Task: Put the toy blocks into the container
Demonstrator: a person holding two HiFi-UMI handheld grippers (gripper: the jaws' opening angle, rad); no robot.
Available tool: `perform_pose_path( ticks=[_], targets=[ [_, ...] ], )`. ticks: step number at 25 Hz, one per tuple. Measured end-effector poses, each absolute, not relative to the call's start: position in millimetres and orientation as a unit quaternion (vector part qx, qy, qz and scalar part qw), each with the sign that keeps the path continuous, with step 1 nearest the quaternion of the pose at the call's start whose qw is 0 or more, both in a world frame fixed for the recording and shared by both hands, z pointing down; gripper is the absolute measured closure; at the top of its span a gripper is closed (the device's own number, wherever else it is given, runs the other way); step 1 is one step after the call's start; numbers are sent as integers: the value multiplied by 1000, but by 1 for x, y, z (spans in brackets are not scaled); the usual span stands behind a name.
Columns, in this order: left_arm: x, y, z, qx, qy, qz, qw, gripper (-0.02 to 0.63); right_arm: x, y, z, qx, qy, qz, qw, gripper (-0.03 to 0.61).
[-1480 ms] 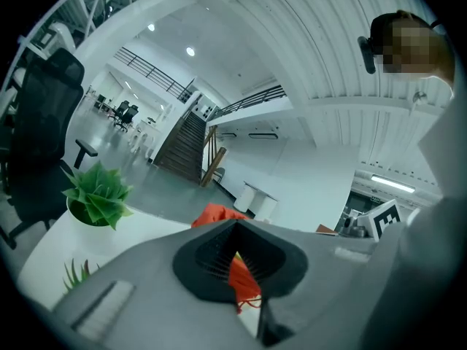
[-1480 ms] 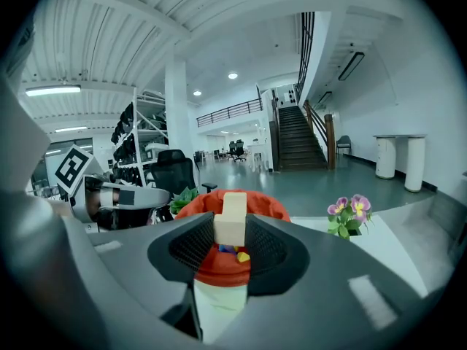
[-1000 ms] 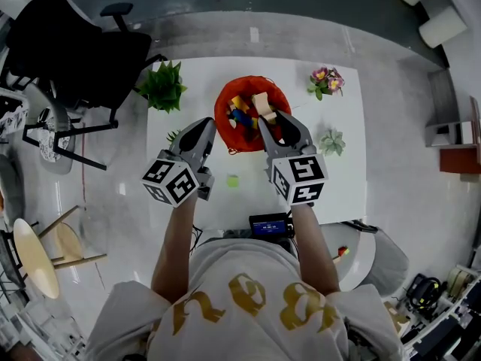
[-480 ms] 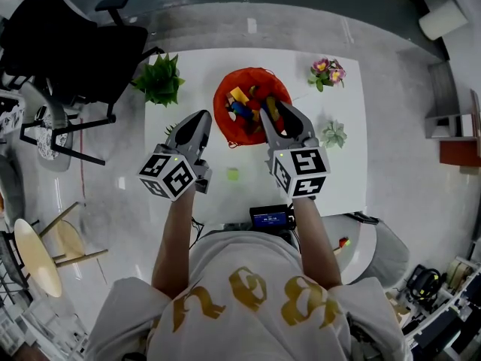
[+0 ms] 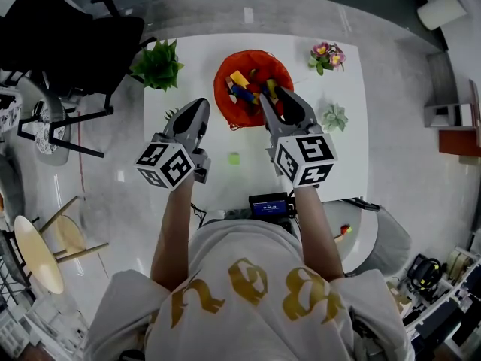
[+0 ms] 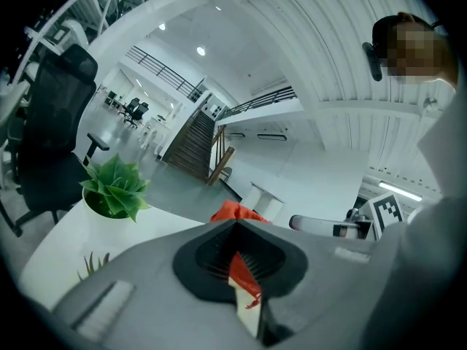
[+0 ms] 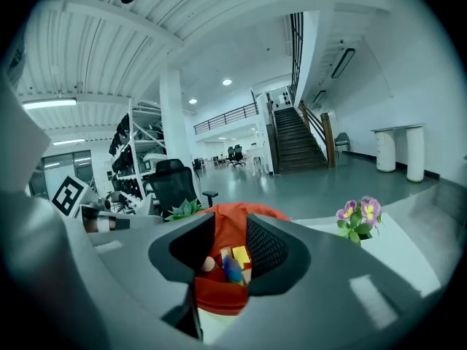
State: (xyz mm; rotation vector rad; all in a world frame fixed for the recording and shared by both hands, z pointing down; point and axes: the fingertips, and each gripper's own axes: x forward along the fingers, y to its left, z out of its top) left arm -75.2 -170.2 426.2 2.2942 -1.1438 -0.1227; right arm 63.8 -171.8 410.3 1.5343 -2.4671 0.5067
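An orange container (image 5: 222, 89) stands at the middle far side of the white table (image 5: 338, 171), with several coloured toy blocks (image 5: 240, 89) in it. One small green block (image 5: 234, 158) lies on the table between my arms, nearer than the container. My left gripper (image 5: 201, 105) hangs just left of the container with its jaws shut and empty. In the left gripper view the left gripper (image 6: 235, 223) shows the container (image 6: 233, 211) beyond its tips. My right gripper (image 5: 276, 100) is at the container's near right rim. The right gripper (image 7: 232, 221) is open and empty, framing the blocks (image 7: 233, 261).
A leafy potted plant (image 5: 159, 66) stands at the far left corner, a purple flower pot (image 5: 325, 57) at the far right, a small succulent (image 5: 333, 116) right of my right gripper. A black device (image 5: 270, 205) sits at the near edge. A black chair (image 5: 68, 43) stands left of the table.
The head view has tilted, so the table sits higher in the picture. Both grippers keep about the same places beside the container; the right one has drawn back slightly toward its near rim.
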Motion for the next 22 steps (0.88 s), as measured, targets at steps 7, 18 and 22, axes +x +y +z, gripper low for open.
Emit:
perform_pose_path(
  ticks=[7, 18, 22],
  targets=[
    [-77, -159, 424, 859, -424, -47, 284, 612, 61, -156, 410, 517, -833, 173, 96, 425],
    [-78, -125, 429, 864, -421, -23, 277, 612, 48, -126, 404, 500, -846, 172, 72, 425],
    [-79, -114, 429, 865, -419, -21, 276, 612, 45, -114, 407, 497, -848, 166, 81, 422]
  ],
)
